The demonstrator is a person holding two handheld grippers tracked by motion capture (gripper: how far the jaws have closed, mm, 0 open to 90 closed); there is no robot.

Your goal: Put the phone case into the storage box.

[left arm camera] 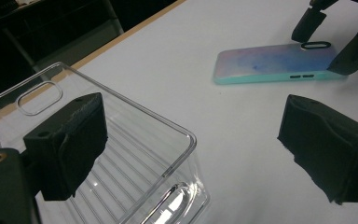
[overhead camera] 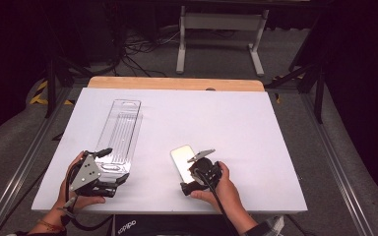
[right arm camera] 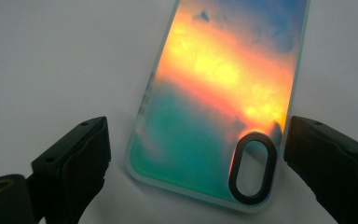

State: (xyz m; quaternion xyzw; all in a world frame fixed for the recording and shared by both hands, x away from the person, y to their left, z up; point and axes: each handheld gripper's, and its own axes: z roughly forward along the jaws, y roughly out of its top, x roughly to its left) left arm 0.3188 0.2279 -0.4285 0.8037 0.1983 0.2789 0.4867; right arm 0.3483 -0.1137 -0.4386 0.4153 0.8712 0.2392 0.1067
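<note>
Phone case (right arm camera: 219, 107): one, flat between open right tool (right arm camera: 196, 158) jaws; one clear tray (overhead camera: 119, 135).

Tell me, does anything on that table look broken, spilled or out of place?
Nothing stands out. The phone case lies flat and whole on the table between the open right gripper jaws, and the clear plastic tray sits upright by the left gripper.

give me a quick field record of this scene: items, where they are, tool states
surface: white table
phone case: lies flat, iridescent back up, black-rimmed camera cutout at the near end
clear plastic tray: long, ribbed, lies left of the phone case
right tool: open, jaws either side of the phone case's near end, not closed on it
left tool: open, one jaw over the tray's near corner
</note>
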